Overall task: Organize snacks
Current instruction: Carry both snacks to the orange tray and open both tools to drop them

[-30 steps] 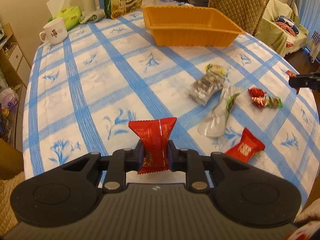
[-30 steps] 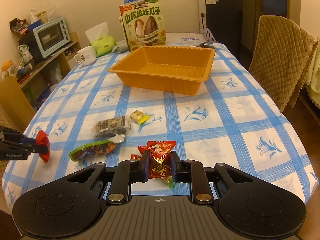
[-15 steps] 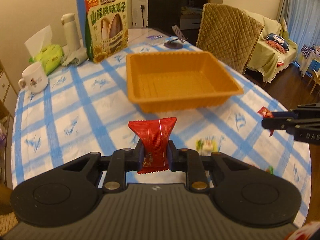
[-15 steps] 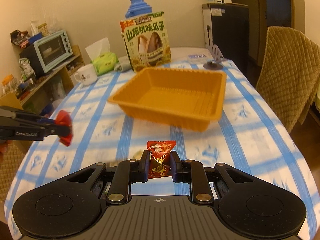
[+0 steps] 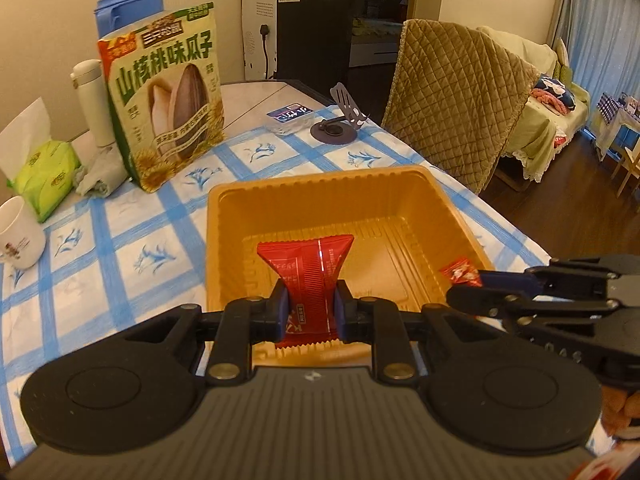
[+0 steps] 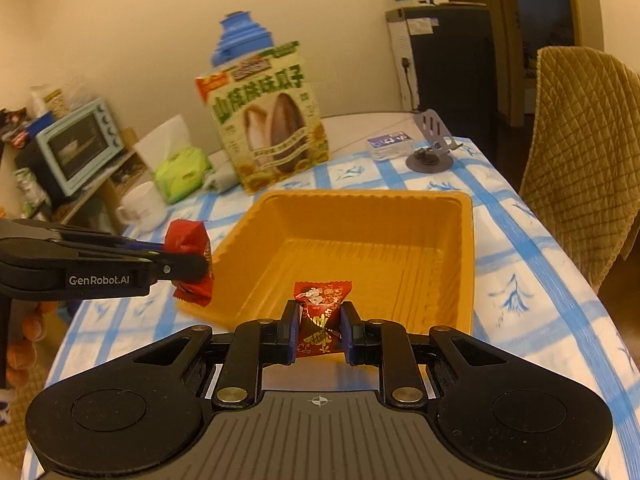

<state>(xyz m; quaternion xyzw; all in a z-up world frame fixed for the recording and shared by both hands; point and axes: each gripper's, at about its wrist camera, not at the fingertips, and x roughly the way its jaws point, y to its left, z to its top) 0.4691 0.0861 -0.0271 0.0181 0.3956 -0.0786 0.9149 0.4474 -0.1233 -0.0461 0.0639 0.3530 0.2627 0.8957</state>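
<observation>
Warm yellowish light falls on plain cream walls (image 5: pixel 52 8). A desk under a white cloth with blue checks (image 5: pixel 120 240) fills the foreground. Beside it stands a chair draped in a quilted olive-brown cover (image 5: pixel 452 96). Behind is a tall black cabinet (image 5: pixel 316 20), dark wooden floor (image 5: pixel 568 216), pale blue curtains (image 5: pixel 600 20), and a covered sofa (image 5: pixel 548 120). A light blue toaster oven (image 6: pixel 76 146) sits on a wooden shelf.

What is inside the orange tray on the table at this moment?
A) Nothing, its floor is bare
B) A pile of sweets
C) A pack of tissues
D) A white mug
A: the orange tray shows only its bare ribbed floor; the red snack packet and the red wrapped candy are each clamped in the left gripper and the right gripper, not yet dropped.
</observation>
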